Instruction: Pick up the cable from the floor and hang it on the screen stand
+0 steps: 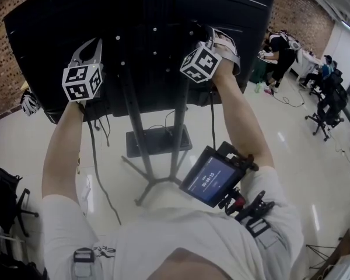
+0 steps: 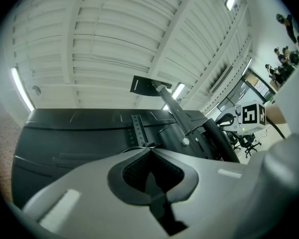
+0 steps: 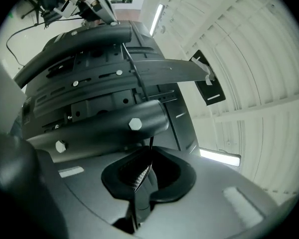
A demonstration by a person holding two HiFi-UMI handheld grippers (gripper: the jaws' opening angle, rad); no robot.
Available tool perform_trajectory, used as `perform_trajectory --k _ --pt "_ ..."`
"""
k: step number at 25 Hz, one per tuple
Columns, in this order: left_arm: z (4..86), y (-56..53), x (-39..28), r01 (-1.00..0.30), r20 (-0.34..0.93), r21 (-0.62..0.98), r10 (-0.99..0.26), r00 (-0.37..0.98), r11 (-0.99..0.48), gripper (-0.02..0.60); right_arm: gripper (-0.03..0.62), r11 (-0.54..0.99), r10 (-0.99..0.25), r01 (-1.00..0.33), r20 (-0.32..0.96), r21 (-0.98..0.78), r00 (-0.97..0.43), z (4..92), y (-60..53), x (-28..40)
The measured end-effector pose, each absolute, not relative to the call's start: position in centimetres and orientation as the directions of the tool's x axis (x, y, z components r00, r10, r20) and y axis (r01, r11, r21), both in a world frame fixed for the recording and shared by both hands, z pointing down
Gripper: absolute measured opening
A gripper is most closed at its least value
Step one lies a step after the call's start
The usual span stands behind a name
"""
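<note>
Head view shows one cable (image 1: 97, 156), thin and black. It appears as two hanging strands. One strand drops from under the left gripper (image 1: 93, 44), runs beside the left forearm and reaches the floor (image 1: 291, 150). The other strand hangs straight down under the right gripper (image 1: 214, 37). I cannot tell where the two strands join.

There are two grippers, both raised against the back of one large black screen (image 1: 58, 22). In the right gripper view the jaws are pressed together on the cable (image 3: 150, 142). A thin strand rises from the tips of the right gripper (image 3: 150, 151) and goes up to a dark tube (image 3: 89, 128) of the stand, which carries one hex bolt. In the left gripper view the jaws of the left gripper (image 2: 149, 147) are also together, and a dark strand lies in the gap behind the tips. It looks like the same cable.

One stand (image 1: 134, 115) carries the screen. It has two uprights, one flat shelf low down and spread legs on the glossy floor.

One small monitor (image 1: 213, 179) is fixed at the person's chest. Two people (image 1: 280, 48) are far away at the right, near some office chairs (image 1: 326, 109).
</note>
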State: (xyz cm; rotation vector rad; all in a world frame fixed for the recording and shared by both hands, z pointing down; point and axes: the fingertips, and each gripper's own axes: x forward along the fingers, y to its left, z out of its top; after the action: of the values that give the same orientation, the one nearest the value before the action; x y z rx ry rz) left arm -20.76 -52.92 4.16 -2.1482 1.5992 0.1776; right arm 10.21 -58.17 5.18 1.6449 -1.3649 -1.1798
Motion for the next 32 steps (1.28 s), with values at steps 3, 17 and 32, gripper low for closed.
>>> perform_trajectory --k 3,17,32 --pt "4.2 -52.6 -20.4 -0.933 -0.363 -0.276 -0.873 0.325 -0.232 0.003 0.035 -0.202 -0.974 -0.449 -0.228 0.87 -0.004 4.9 -57.7 10.0" --pt "7.3 -45.1 -19.7 -0.944 -0.371 -0.184 -0.871 0.323 -0.272 0.003 0.014 0.028 -0.948 -0.903 -0.275 0.428 -0.16 7.4 -47.7 12.0" --pt "10.4 -45.0 -16.8 -0.926 -0.329 -0.125 -0.865 0.378 -0.357 0.002 0.012 0.198 -0.939 -0.963 -0.244 0.184 -0.24 11.4 -46.3 11.4"
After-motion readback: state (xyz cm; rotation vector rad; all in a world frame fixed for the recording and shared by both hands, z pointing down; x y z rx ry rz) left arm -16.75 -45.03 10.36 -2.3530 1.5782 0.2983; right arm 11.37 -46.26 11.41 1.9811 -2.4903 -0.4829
